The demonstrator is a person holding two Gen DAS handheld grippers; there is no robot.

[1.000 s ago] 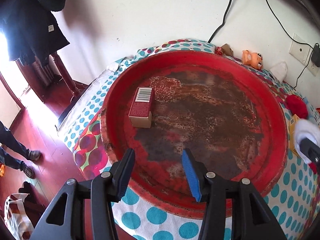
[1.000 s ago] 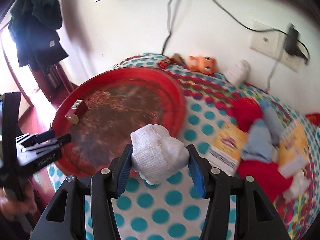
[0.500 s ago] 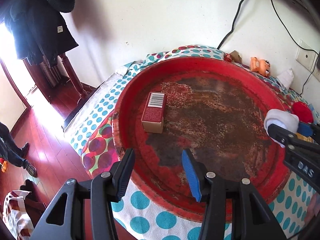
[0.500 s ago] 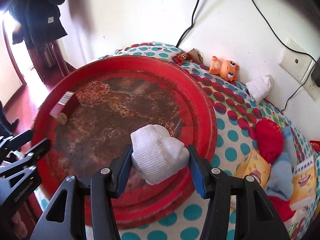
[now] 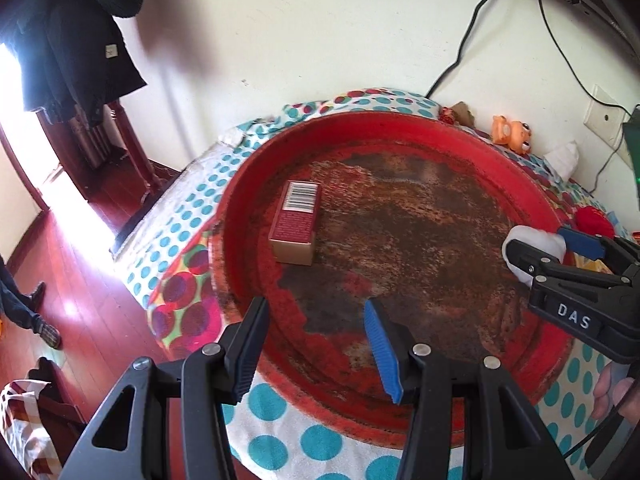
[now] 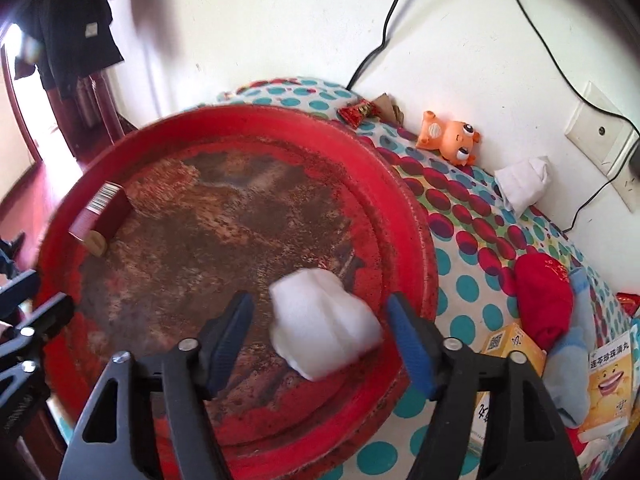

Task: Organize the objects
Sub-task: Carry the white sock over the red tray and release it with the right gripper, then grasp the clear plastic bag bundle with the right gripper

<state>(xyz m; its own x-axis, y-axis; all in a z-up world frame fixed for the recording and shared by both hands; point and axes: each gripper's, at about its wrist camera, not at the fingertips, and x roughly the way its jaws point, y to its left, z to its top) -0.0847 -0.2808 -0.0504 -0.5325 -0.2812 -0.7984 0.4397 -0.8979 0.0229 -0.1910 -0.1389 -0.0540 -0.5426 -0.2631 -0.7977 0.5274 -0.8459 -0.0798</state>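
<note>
Fingers [image 6: 412, 344] parted beside sock [image 6: 324, 326] (inside tray rim [image 6: 416, 216]).

The right gripper [image 6: 320, 342], a black clamp-style tool with two blue-padded fingers [image 6: 412, 348], points steeply downward, rising from six o'clock in its own wrist view. Its jaws have just been opening; a white bundle lies between them, and neither pad presses on it now. In the left wrist view the same tool reaches in from three o'clock, with the person's bare hand [image 5: 614, 390] gripping its handle at about four o'clock. The left gripper [image 5: 316, 346], an identical black clamp, also tilts steeply down from six o'clock, its jaws partly apart with nothing between them.
</note>
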